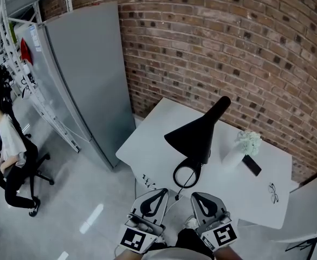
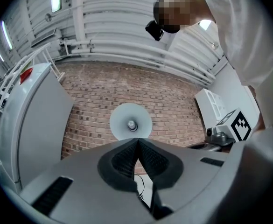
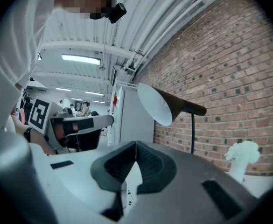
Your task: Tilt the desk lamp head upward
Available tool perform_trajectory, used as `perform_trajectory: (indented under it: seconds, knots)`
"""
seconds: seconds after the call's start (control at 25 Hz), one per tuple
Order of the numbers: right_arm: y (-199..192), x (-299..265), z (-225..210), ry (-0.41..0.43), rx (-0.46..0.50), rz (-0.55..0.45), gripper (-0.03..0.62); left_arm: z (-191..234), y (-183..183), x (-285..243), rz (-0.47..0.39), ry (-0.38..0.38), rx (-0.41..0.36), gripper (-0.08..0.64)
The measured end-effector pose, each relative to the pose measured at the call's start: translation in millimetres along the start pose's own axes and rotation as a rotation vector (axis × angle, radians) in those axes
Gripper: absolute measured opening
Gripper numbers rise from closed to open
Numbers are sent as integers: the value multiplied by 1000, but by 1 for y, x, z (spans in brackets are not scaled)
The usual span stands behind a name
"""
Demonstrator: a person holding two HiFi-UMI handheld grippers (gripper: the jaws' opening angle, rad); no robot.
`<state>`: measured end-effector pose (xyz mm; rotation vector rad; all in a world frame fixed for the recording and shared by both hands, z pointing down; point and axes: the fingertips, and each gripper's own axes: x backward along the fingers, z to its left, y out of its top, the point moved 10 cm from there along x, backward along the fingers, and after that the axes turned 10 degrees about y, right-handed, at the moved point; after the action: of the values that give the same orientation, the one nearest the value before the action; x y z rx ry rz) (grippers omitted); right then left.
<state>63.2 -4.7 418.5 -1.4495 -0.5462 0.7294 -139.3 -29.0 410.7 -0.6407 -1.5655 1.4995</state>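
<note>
A black desk lamp (image 1: 195,135) stands on the white table (image 1: 147,145), its cone head pointing down and toward me over its ring base (image 1: 186,175). Both grippers hover side by side near the table's front edge, short of the base and touching nothing. My left gripper (image 1: 163,191) is shut and empty; in the left gripper view its jaws (image 2: 137,141) meet below the white inside of the lamp head (image 2: 130,122). My right gripper (image 1: 198,196) is shut and empty too. In the right gripper view its jaws (image 3: 136,146) sit under the lamp head (image 3: 162,104) and stem (image 3: 192,132).
A white vase of flowers (image 1: 247,143), a black phone (image 1: 251,165) and a pair of glasses (image 1: 273,193) lie on the table's right part. A brick wall (image 1: 228,47) runs behind it. A grey cabinet (image 1: 88,75) stands at left, and a seated person (image 1: 6,145) farther left.
</note>
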Motion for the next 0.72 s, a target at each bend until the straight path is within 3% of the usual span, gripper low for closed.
perform_trajectory:
  seconds: [0.72]
  knots:
    - [1, 13, -3, -22, 5, 37, 17, -12, -9, -9, -5, -40, 47, 6]
